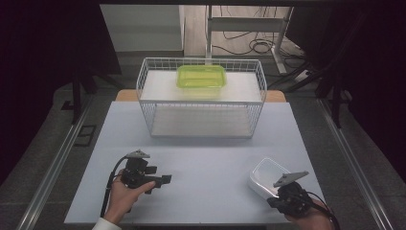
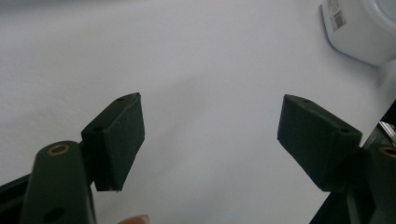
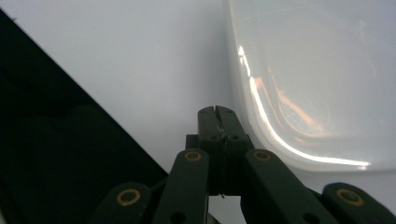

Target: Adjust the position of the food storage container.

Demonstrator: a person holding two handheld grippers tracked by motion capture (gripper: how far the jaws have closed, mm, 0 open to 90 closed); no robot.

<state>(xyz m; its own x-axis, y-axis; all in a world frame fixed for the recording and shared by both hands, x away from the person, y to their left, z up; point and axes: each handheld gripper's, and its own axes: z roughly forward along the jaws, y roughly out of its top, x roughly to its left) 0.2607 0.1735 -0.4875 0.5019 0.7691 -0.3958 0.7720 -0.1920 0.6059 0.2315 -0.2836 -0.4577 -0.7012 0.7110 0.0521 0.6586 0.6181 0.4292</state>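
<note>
Surface: matte pale grey-blue rectangular table [image 1: 201, 167], bare and smooth, standing on dark grey floor. A metal rail runs along each side of the table on the floor; loose cables lie on the floor beyond the far edge of the table.

Left gripper [image 1: 160, 181]: near the table's front-left, held in the person's left hand [image 1: 125, 195]. Jaws wide apart, nothing between them; the left gripper view has bare tabletop between the black ribbed pads [image 2: 123, 140].

Mid-table, toward the far edge: white wire-mesh rectangular basket rack [image 1: 201, 98], long axis running across the table, with a flat white shelf on top. A translucent lime-green plastic container with lid [image 1: 201, 76] sits on that shelf, long axis likewise across.

Table front-right: translucent white plastic container with rounded corners [image 1: 265, 176], glossy. Long axis runs diagonally, from the front edge toward the far right. A barcode label on its side wall appears in the left gripper view.

Right gripper [image 1: 274, 201]: at the front-right table edge, just beside the white container's near corner. Jaws fully closed, pad against pad, gripping nothing; whether they touch the container wall can't be told.
</note>
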